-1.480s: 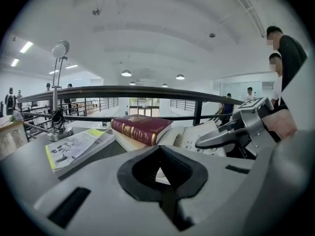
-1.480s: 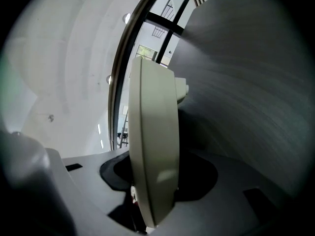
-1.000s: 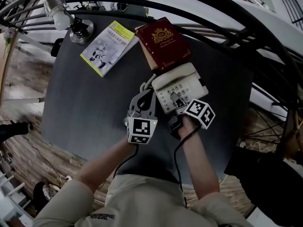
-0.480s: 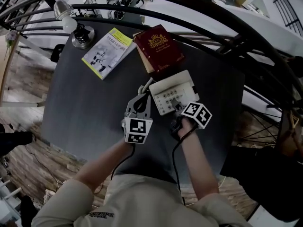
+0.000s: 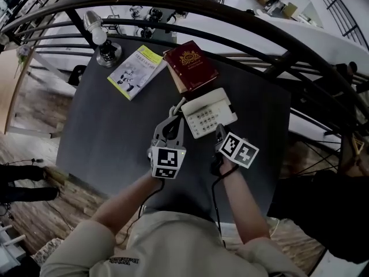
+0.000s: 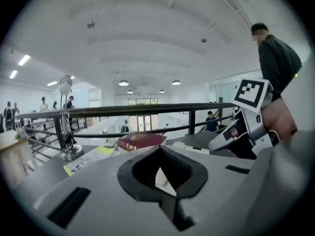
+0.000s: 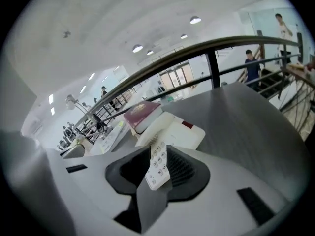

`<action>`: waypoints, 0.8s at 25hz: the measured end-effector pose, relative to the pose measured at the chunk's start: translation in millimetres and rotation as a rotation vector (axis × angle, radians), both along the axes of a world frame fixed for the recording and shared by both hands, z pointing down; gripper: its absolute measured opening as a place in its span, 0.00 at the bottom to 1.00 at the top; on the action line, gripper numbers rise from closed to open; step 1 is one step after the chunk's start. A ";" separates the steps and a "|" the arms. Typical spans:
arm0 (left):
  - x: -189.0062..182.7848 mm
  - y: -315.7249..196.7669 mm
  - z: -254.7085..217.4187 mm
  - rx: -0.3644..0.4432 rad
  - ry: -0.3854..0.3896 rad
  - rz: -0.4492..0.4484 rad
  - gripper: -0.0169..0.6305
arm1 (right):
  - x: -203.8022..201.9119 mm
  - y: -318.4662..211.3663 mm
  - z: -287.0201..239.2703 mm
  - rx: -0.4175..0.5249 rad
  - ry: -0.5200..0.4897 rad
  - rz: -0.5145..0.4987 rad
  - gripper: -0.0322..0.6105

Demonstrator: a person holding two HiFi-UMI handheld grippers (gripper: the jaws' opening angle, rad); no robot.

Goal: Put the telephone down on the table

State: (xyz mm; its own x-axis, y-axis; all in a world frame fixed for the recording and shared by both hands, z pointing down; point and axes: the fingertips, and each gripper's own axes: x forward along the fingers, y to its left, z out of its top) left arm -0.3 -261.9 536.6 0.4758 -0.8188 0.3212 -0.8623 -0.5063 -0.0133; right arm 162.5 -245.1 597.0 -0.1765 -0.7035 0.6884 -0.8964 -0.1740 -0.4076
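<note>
Right gripper (image 5: 219,131), lower centre: jaws closing, nothing between them, just off the telephone (image 5: 209,113)'s near edge. Left gripper (image 5: 174,114) is clenched and empty, its tip beside the coiled cord (image 5: 176,104). The telephone lies flat on the dark surface (image 5: 104,137), mid-frame, touching the red book (image 5: 190,65). It looks placed. To finish well, back both grippers straight off; don't snag the cord or nudge the telephone.
</note>
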 end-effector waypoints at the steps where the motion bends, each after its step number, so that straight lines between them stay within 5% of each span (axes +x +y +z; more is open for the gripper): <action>1: 4.6 4.9 -7.3 0.032 -0.009 0.021 0.03 | -0.8 1.1 -11.5 0.034 0.029 -0.020 0.20; 10: 26.8 55.6 -93.7 0.215 -0.026 0.124 0.03 | -11.9 26.9 -128.7 0.354 0.250 -0.177 0.17; 16: 20.6 82.7 -169.1 0.272 0.051 0.101 0.03 | -20.6 56.0 -211.9 0.565 0.355 -0.247 0.17; 20: 16.6 99.2 -219.0 0.386 0.087 0.108 0.03 | -28.9 77.3 -258.2 0.696 0.394 -0.273 0.16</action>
